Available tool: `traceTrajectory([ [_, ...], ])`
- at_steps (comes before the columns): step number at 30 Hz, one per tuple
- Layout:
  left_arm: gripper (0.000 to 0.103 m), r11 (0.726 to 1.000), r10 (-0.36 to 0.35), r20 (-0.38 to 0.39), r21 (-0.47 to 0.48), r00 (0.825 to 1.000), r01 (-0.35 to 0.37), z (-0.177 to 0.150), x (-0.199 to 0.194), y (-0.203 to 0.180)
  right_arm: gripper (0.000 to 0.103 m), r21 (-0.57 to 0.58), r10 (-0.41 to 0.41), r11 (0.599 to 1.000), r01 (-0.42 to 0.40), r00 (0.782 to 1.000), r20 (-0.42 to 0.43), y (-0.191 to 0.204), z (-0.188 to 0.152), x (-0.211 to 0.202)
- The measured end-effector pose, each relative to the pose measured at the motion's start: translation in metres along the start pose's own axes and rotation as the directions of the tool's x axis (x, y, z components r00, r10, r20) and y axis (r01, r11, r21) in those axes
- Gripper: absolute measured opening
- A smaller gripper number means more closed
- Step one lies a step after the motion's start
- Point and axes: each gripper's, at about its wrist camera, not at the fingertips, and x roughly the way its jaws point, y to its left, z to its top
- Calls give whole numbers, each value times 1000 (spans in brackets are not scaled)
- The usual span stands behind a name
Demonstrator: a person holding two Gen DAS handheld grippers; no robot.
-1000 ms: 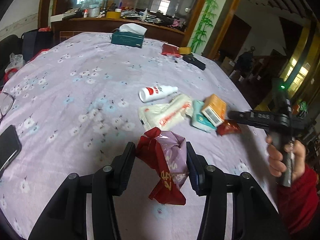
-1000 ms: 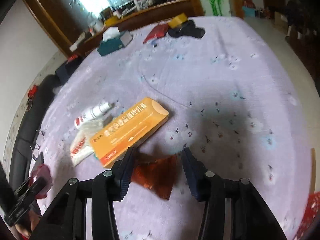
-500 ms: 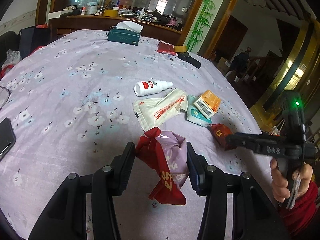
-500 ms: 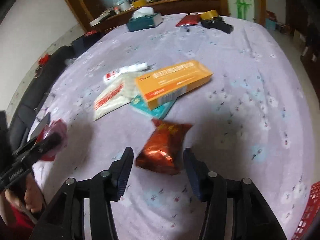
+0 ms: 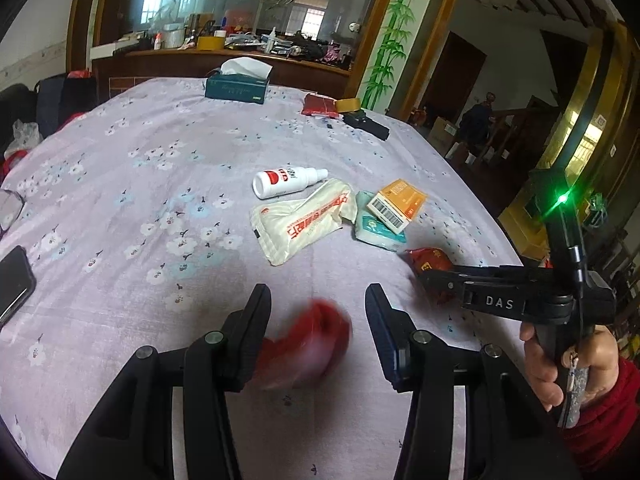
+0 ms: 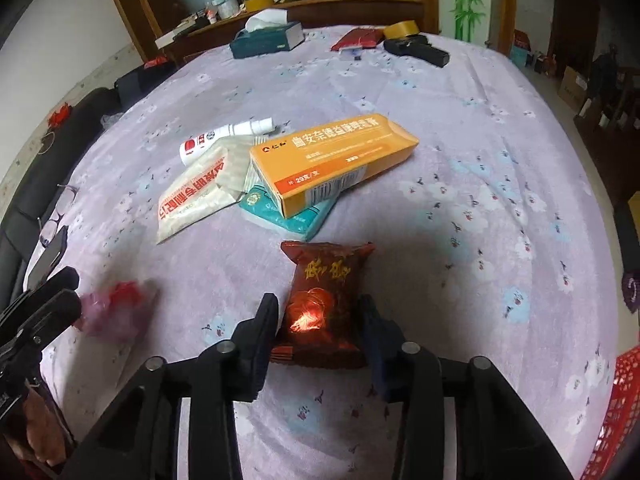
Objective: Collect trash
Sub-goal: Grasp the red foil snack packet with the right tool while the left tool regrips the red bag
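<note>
Desk (image 5: 120, 168), large, round-edged, covered by a lilac floral cloth; trash is clustered right of centre. Tissue box (image 5: 236, 87) and dark items are set at the far edge and are not judged trash. Orange carton (image 6: 332, 158) is laid across a teal packet (image 6: 292, 216); a white printed pouch (image 6: 196, 196) is found to their left, a white spray bottle (image 6: 224, 136) just beyond. Left gripper (image 5: 318, 330): jaws spread, a blurred red-and-pink wrapper (image 5: 308, 344) seen between them, apparently loose; contact cannot be told. Right gripper (image 6: 318, 324): jaws set close on either side of a dark red snack packet (image 6: 324, 300) lying on the cloth near the desk's edge; whether it is actually pinched cannot be told. Step in hand, as judged: the snack packet is to be gripped. The jaws are best closed across the packet's middle, low enough to catch the foil yet clear of the cloth, and lifted only once the hold is firm. Noted by view: the carton's lettering and a red mesh basket (image 6: 616, 400) at the near right are shown only by the right wrist; a phone (image 5: 12, 280) at the left edge and the hand (image 5: 560, 364) holding the right gripper only by the left.
</note>
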Motion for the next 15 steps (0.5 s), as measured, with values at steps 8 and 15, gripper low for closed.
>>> traceTrajectory([
  [8, 48, 1000, -2, -36, -15, 999, 1, -2, 4, 4, 39, 40, 24, 999, -28, 995, 98, 3, -31, -39],
  [15, 62, 999, -30, -91, -21, 995, 28, -13, 5, 9, 39, 52, 64, 996, -71, 990, 130, 6, -52, -60],
])
